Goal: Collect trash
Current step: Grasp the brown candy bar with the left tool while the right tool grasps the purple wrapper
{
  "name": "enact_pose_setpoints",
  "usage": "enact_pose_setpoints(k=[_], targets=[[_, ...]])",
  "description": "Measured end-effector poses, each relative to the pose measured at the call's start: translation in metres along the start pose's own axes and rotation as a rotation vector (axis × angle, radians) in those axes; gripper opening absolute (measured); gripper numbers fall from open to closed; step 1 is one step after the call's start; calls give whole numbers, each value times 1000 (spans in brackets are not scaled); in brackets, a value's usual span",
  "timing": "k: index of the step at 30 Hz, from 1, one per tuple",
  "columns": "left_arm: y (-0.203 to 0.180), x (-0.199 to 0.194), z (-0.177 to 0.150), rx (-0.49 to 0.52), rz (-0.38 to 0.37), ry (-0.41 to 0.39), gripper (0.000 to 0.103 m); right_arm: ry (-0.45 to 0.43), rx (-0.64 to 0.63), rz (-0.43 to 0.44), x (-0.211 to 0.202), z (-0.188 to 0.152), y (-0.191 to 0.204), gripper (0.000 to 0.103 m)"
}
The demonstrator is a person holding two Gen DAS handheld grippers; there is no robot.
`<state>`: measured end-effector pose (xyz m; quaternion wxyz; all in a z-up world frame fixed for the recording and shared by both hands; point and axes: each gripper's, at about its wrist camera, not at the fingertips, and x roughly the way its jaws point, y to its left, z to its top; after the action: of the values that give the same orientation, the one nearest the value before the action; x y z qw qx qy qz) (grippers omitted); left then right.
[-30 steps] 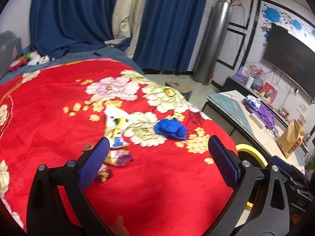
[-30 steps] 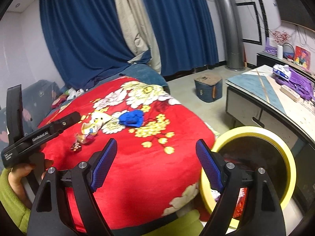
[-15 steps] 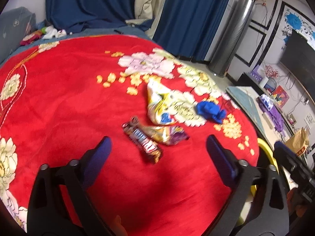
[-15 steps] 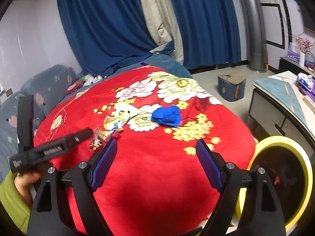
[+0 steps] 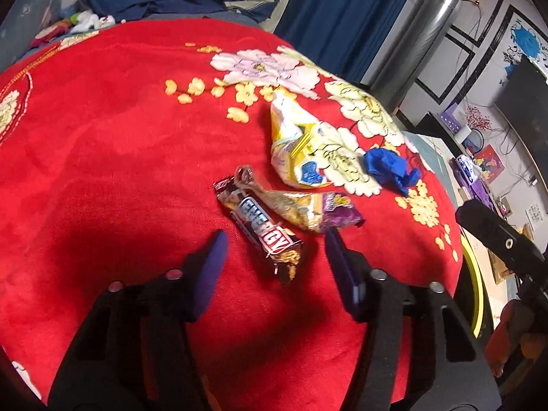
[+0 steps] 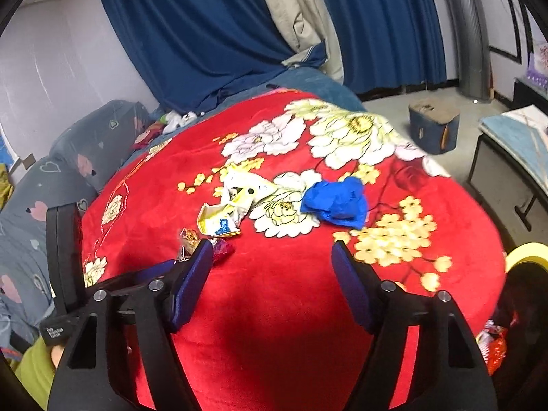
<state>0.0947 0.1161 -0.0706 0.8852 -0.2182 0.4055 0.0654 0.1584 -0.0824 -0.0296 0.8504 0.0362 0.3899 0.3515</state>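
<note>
a red blanket (image 6: 281, 308) printed with pale flowers covers the bed. dark blue curtains (image 6: 212, 27) hang behind it, a silver column (image 5: 424, 34) stands near them, a small blue stool (image 6: 433, 126) sits on the floor.

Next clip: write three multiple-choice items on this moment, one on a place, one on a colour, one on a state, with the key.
1. Where does the energy bar lie?
A. on the red blanket
B. in the bin
C. on the floor

2. What colour is the crumpled glove?
A. green
B. blue
C. white

3. How does the left gripper stand?
A. shut on the glove
B. out of view
C. open, astride the bar's near end

Key: 1 A, the bar rests on red cloth. 2 B, the glove is plainly blue in both views. 3 C, the jaws have just been closing, but neither pad touches the bar yet.
</note>
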Motion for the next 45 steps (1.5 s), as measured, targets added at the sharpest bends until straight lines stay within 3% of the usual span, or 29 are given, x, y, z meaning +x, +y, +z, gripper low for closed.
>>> enact_pose_setpoints(k=[5, 12, 19, 21, 26, 33, 45], targets=[[14, 2, 0, -46, -16, 19, 27, 54, 6, 47, 22, 3, 6, 59], [28, 0, 2, -101, -69, 28, 17, 125, -2, 105, 50, 3, 24, 46], [52, -17, 14, -177, -88, -30, 14, 189, -5, 132, 76, -2, 37, 31], [56, -23, 18, -181, -80, -55, 14, 203, 1, 131, 82, -6, 39, 18], [59, -34, 26, -174, -76, -101, 14, 168, -30, 120, 76, -13, 43, 11], [49, -50, 34, -129, -68, -157, 14, 111, -26, 105, 52, -15, 39, 10], [10, -61, 33, -30, -118, -183, 14, -30, 53, 41, -13, -11, -1, 10]])
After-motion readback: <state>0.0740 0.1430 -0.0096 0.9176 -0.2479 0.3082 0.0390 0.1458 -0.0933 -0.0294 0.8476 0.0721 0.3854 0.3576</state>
